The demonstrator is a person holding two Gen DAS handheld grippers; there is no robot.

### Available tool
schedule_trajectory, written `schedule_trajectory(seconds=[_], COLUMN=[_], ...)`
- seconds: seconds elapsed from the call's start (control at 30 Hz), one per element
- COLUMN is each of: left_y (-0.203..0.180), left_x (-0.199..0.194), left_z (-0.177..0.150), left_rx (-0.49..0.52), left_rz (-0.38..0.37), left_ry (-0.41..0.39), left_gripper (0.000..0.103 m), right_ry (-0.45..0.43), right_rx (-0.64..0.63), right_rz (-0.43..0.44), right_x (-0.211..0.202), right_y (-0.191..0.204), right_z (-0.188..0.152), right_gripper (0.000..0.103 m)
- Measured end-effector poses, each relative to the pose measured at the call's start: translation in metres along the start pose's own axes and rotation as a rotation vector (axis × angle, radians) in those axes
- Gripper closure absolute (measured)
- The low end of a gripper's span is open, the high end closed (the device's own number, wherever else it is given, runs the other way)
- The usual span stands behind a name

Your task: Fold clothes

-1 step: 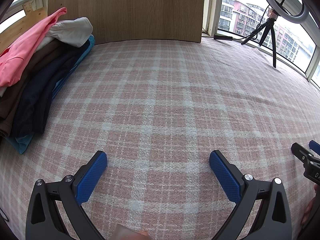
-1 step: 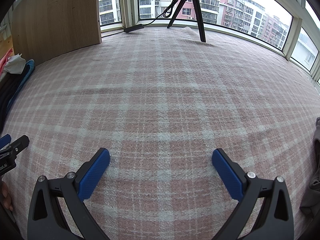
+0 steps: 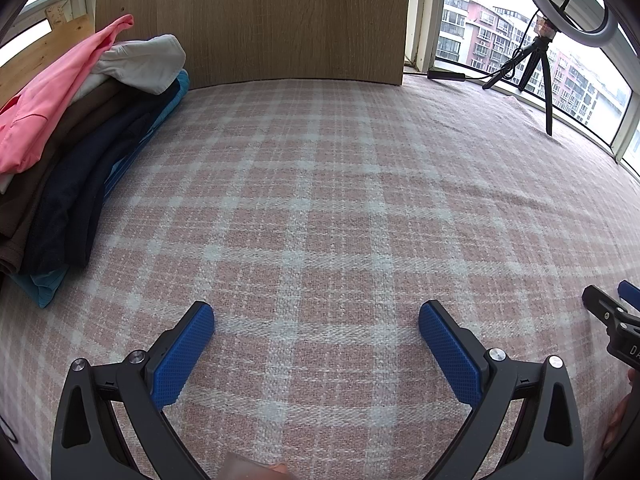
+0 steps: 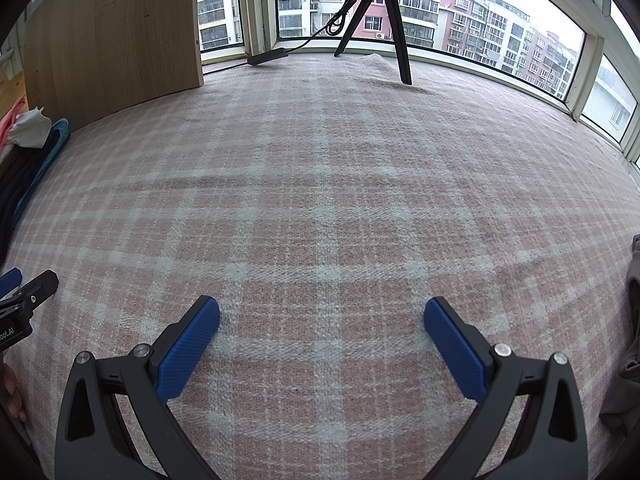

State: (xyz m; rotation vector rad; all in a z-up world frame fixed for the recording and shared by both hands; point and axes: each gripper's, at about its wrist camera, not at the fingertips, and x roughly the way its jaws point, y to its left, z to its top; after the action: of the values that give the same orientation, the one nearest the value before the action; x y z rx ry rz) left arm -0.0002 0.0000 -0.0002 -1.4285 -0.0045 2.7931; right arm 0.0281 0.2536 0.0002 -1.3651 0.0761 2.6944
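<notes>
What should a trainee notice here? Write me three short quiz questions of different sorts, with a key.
1. True or false: the left gripper holds a garment.
2. Which garment tops the stack of clothes? A) pink B) green C) yellow
3. Fill in: the tripod stands by the ____.

Key: 1 false, both it and the right gripper are open over the checked blanket. 2 A, the pink garment. 3 window.
</notes>
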Motion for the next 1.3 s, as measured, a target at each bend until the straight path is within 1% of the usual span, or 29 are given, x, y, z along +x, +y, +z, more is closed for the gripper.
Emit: schedule_trajectory(seconds=[0.37, 0.53, 1.3], left_y=[0.0004, 0.0004, 0.0014], left_x=[0.0029, 0.0032, 0.0044], left_z=[0.0005, 0.0004, -0.0005], left_rx=[-0.002, -0.003, -0.002], left_rz=[0.005, 0.005, 0.003], left_ry=[0.000, 0.000, -0.002], left_gripper=[0.000, 0.000, 0.000], right_ry=[0.000, 0.001, 0.001], right_rx=[0.005, 0.004, 0.005], right_rz=[-0.001, -0.003, -0.002], right_x=[-0.0036, 0.0016, 0.0004], right_y=[-0.0050, 0.0005, -0.0004], right_z=[-0.0018, 0.0004, 0.0010], right_gripper=[0.000, 0.000, 0.000])
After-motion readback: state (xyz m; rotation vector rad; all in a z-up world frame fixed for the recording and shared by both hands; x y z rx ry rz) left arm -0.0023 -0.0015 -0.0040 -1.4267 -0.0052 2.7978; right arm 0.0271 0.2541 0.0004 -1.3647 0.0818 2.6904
